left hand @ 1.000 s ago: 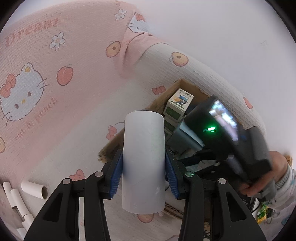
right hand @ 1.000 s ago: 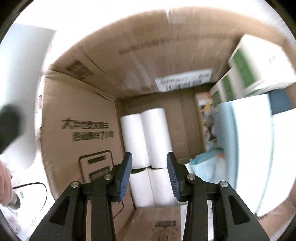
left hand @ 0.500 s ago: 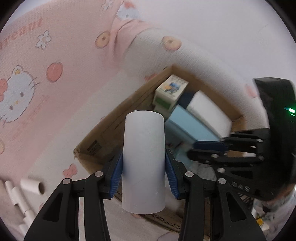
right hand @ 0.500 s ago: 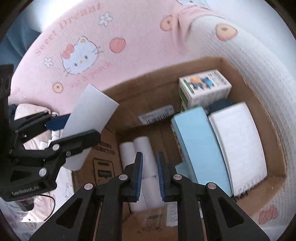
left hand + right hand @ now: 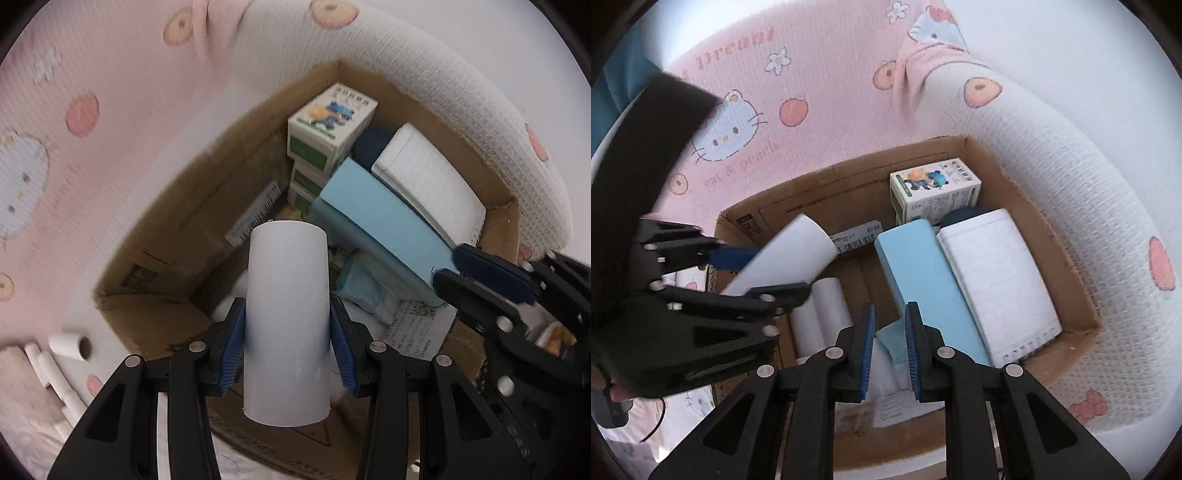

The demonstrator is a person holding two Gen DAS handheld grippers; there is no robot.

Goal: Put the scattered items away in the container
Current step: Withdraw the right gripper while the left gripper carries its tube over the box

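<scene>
My left gripper [image 5: 286, 310] is shut on a white paper roll [image 5: 288, 280], held upright over the open cardboard box [image 5: 192, 221]. In the right wrist view the roll [image 5: 790, 254] hangs tilted over the box's left end, above several white rolls [image 5: 827, 306] lying on the box floor. My right gripper [image 5: 889, 332] hovers over the box's middle, its jaws nearly together with a narrow gap and nothing between them. It also shows at the right of the left wrist view, right gripper [image 5: 448, 266]. More white rolls [image 5: 70, 345] lie loose on the bedding left of the box.
Inside the box [image 5: 849, 177] lean a light blue box [image 5: 923, 280], a white spiral notebook [image 5: 997, 280] and stacked cartoon cartons [image 5: 934, 192]. Pink and white cartoon-print bedding [image 5: 820, 74] surrounds the box. A hand [image 5: 613, 391] holds the left gripper's handle.
The left gripper carried the roll over the box and tipped downward. The right gripper rose out of the box, drew back, and its jaws narrowed to a small gap.
</scene>
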